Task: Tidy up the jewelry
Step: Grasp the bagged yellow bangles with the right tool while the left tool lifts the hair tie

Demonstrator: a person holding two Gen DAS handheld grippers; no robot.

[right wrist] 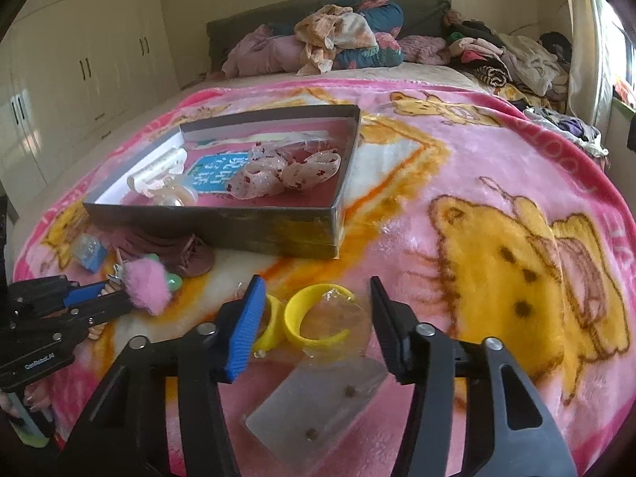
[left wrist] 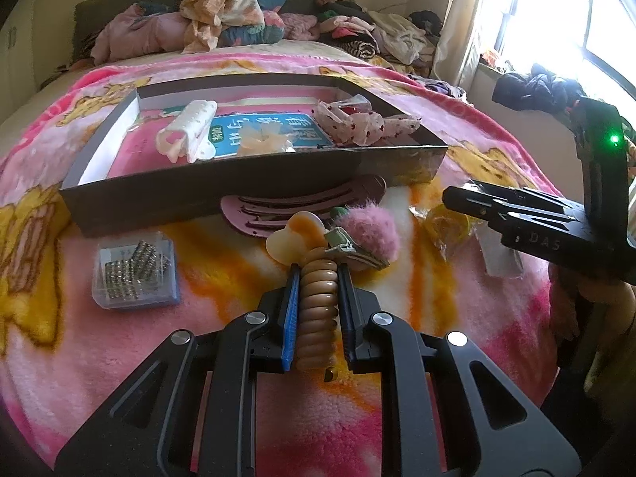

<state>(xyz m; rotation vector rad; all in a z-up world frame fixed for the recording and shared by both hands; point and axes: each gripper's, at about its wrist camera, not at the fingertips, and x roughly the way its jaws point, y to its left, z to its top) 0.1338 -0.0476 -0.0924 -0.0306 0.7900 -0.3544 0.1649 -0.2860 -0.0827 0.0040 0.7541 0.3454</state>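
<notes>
While clamping a coil hair tie (left wrist: 318,310), left gripper (left wrist: 318,274), right gripper (left wrist: 528,222) marked "DAS"

Tan spiral hair tie (left wrist: 318,314) pinched above pink blanket (left wrist: 397,417).
</notes>
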